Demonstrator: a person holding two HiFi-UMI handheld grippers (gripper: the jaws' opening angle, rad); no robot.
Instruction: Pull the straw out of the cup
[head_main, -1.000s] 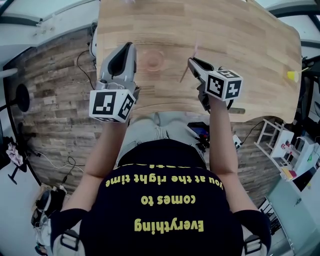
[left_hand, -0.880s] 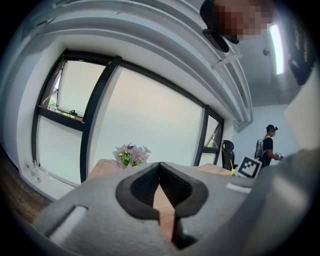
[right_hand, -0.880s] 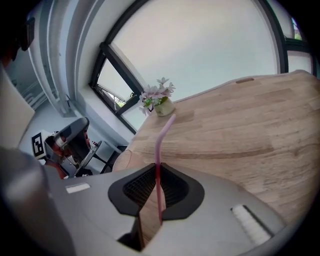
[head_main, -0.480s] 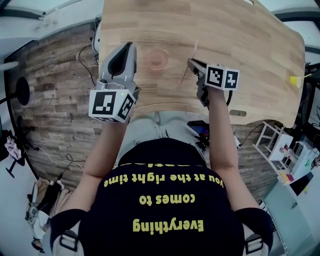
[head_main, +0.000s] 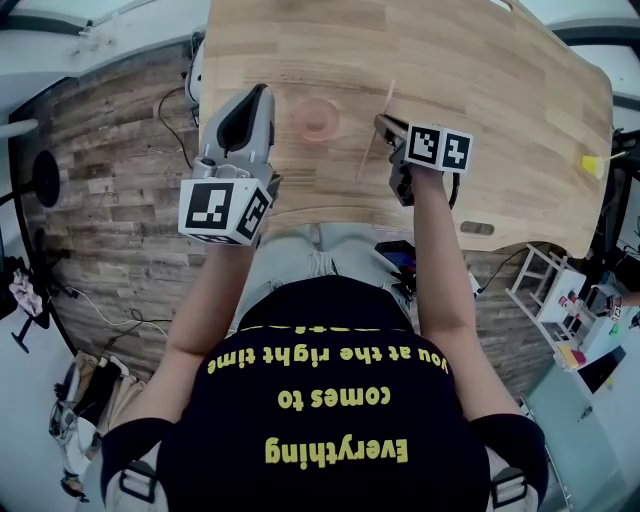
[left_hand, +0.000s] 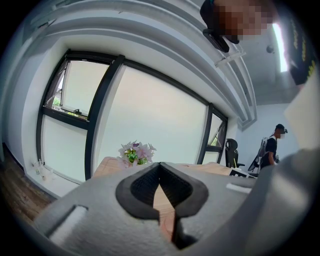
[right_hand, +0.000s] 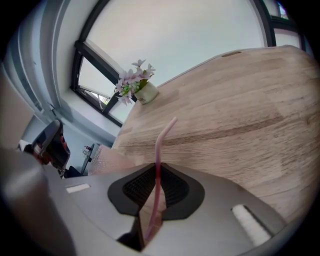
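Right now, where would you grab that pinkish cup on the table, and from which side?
Across its side wall, I'd guess, coming in level from the side where the left gripper sits shut and empty. The cup stands upright, round mouth up, so two jaws could span it. The right gripper is taken, shut on the straw.

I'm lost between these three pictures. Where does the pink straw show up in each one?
Head view: the straw slants above the table's middle, pinched by the right claw.
Left gripper view: not in it.
Right gripper view: the straw stands at the centre, rising from between the closed pads, its tip bent to the right.
Shared landmark: the wooden table appears in all three.
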